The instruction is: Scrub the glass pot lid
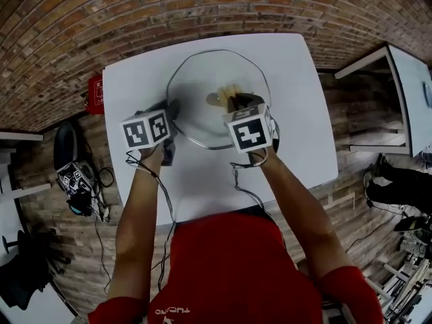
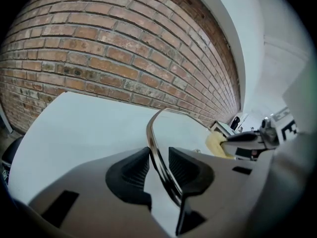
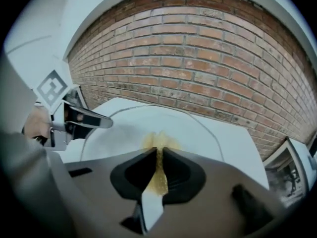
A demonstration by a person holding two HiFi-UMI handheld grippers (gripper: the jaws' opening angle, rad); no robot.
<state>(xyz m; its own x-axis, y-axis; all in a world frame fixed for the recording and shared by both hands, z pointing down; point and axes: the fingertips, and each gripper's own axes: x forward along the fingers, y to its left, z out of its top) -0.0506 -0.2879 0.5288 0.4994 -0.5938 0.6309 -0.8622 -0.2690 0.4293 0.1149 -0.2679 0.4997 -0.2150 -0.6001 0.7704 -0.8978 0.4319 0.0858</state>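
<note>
My left claw is clamped on the metal rim of the glass lid: one black pad on each side, the rim running between them from the bottom centre up toward the middle of the frame. In the head view that claw bites the lid's left edge, and my left forearm reaches up from the bottom of the frame, angled slightly right.

My right claw is squeezed tight on a yellow sponge, which is pinched thin and pokes out past the tips toward the top of the frame. From above, this claw sits over the lid's right half with the sponge on the glass, near the centre. My right forearm comes in from the lower right, leaning left.

The lid is round and shows its full circle to the head camera, so it lies close to flat. It sits in the upper middle of the white table, with the brick wall beyond it along the top.
</note>
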